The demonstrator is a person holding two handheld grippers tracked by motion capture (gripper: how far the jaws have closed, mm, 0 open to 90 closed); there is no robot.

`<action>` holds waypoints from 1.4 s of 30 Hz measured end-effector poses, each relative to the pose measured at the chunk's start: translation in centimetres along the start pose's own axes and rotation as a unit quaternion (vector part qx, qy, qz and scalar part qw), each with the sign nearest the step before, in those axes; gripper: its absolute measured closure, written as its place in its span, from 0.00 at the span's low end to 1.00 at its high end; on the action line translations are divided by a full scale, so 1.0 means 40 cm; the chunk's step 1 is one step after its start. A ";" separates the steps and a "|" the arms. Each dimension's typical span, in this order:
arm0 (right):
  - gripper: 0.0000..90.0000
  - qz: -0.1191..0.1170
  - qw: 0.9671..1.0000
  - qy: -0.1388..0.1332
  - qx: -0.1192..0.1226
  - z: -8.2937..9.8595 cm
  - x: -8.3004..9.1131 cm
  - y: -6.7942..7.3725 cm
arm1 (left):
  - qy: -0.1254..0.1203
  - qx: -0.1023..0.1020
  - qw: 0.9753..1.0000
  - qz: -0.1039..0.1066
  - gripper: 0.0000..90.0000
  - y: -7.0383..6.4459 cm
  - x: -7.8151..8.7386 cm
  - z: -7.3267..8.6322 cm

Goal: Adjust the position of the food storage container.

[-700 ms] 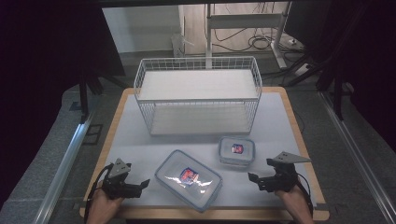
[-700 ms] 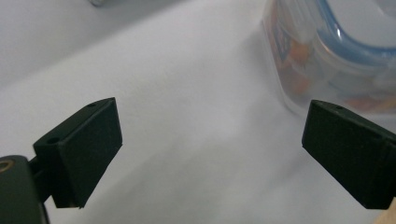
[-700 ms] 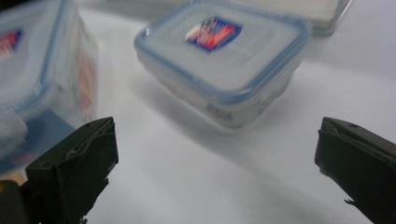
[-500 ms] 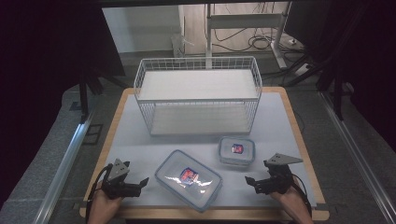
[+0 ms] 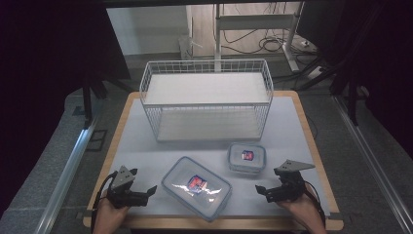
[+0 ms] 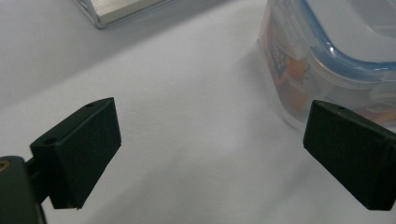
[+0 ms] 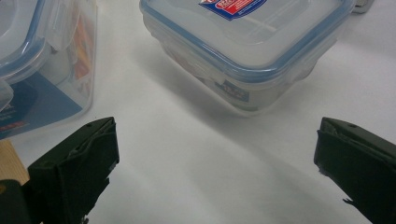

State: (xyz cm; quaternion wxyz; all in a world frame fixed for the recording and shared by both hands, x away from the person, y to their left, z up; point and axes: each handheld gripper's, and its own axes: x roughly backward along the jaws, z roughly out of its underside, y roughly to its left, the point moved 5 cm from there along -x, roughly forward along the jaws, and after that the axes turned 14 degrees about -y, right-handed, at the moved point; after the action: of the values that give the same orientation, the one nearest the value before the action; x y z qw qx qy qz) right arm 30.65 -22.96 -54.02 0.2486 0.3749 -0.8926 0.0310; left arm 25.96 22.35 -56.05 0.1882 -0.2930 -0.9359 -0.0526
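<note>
A: Lower left of the high view: left tool (image 5: 152,189), held in a hand, jaws spread wide, gripping nothing, just beside the large container (image 5: 197,187) at lower centre of the white desk (image 5: 146,151).

B: Lower right: right tool (image 5: 259,190), jaws likewise wide and empty. Pointing toward the small container (image 5: 247,158), right of centre, apart from it.

A: Upper centre: white wire basket (image 5: 207,100), behind both containers.

B: Both lids on, blue-rimmed.
</note>
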 end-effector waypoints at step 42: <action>0.93 -0.035 0.996 0.002 0.077 -0.149 -0.114 0.067 | 0.037 0.027 0.999 0.015 0.05 -0.040 -0.010 -0.011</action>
State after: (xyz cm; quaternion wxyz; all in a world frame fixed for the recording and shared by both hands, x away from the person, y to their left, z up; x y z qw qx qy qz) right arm 34.04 -16.59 -50.57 0.2219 0.4233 -0.8736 0.0915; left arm 25.48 20.74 -55.78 0.2318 -0.2995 -0.9249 -0.0354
